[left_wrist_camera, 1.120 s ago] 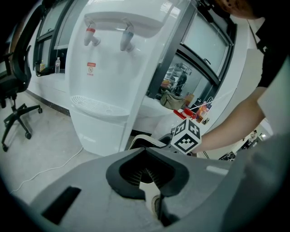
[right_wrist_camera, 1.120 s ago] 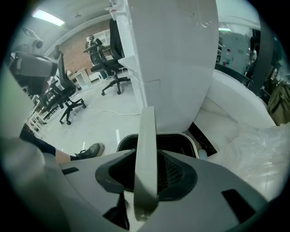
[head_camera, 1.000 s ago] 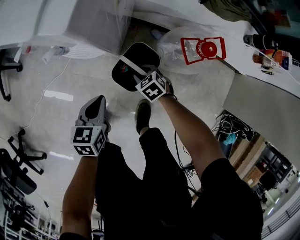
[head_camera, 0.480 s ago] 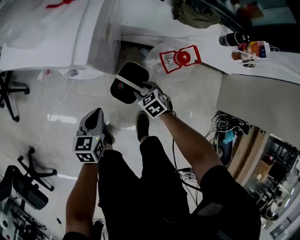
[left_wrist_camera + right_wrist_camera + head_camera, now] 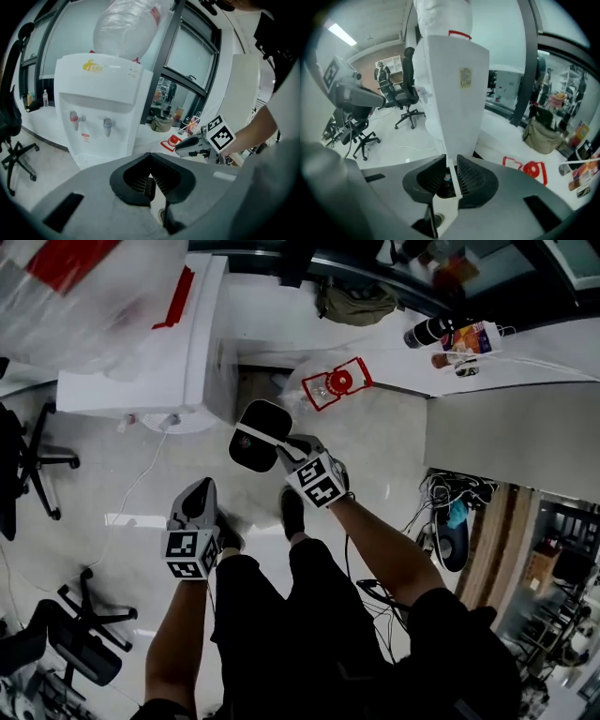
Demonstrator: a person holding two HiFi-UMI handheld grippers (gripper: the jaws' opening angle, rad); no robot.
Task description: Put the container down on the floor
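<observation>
The container (image 5: 323, 385), a clear plastic jug with a red handle, lies on the pale floor (image 5: 384, 442) beside the water dispenser (image 5: 178, 343). Its red handle also shows in the right gripper view (image 5: 529, 169) and the left gripper view (image 5: 172, 142). My right gripper (image 5: 255, 432) hovers short of the jug and apart from it. Its jaws are closing, with a slim gap and nothing between them (image 5: 451, 161). My left gripper (image 5: 199, 495) hangs lower left by the person's leg, shut and empty (image 5: 150, 161).
The white water dispenser (image 5: 101, 108) with a big bottle on top stands ahead on the left. Office chairs (image 5: 37, 456) stand at the left. An olive bag (image 5: 352, 301) and bottles (image 5: 450, 334) sit on the window ledge. Cables (image 5: 450, 498) lie at the right.
The jug now looks smaller and farther off, and the right gripper stands back from it. More of the dispenser and ledge has come into view. The left gripper has barely moved.
</observation>
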